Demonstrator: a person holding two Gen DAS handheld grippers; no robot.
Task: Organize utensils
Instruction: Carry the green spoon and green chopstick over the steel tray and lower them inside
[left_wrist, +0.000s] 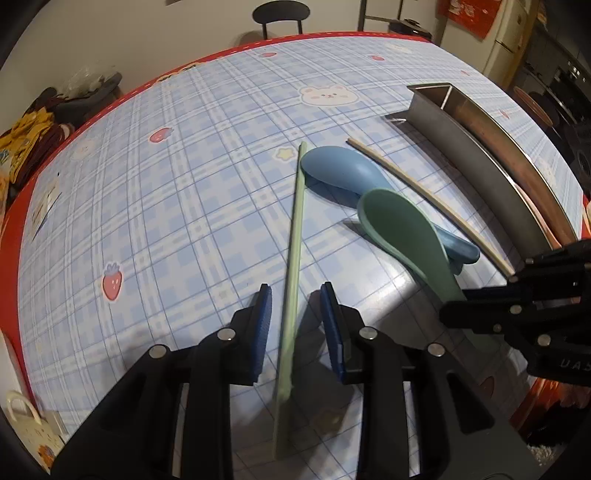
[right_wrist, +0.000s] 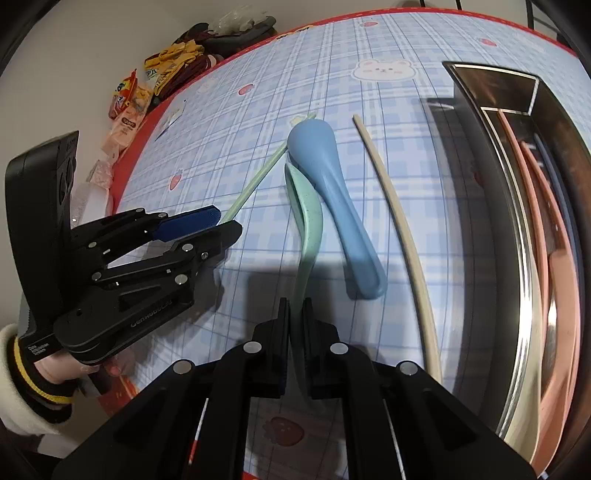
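Even indoor light, moderately bright; soft shadows beneath black two-finger tongs (right_wrist: 294, 317); glare on long steel tray (right_wrist: 532, 332); strong fisheye bending, dark vignetted corners.

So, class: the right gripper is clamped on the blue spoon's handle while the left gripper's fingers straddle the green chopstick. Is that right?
One slip: the right gripper is clamped on the green spoon, not the blue spoon, which lies free beside it, as the right wrist view shows. The left gripper does straddle the green chopstick.
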